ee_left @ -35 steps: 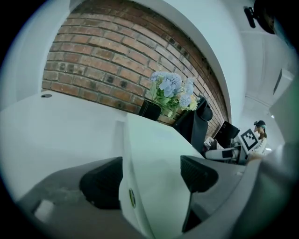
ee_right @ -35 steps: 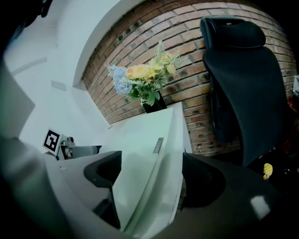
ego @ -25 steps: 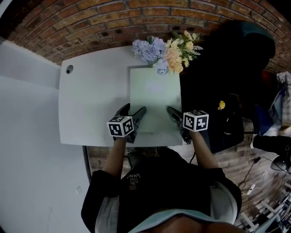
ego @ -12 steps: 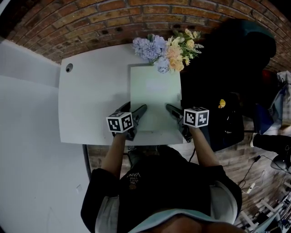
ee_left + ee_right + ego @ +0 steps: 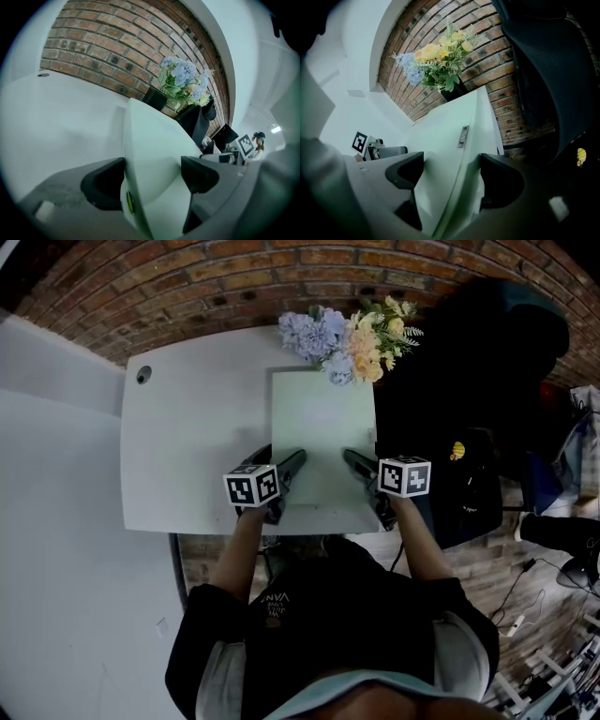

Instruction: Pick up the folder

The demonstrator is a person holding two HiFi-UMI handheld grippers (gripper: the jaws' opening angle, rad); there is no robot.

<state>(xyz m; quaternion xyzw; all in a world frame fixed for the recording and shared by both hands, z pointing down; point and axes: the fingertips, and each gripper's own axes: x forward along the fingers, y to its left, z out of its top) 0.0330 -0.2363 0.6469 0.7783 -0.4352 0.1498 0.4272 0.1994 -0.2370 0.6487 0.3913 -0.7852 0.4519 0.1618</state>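
Folder (image 5: 323, 442), pale green, lies flat on the right part of the white table (image 5: 187, 446), at centre frame in the head view, just below the flowers (image 5: 347, 338). Left gripper (image 5: 153, 174) is released, jaws wide astride the folder's left edge. Right gripper (image 5: 452, 171) straddles its right edge, jaws just closing slightly but unclenched.
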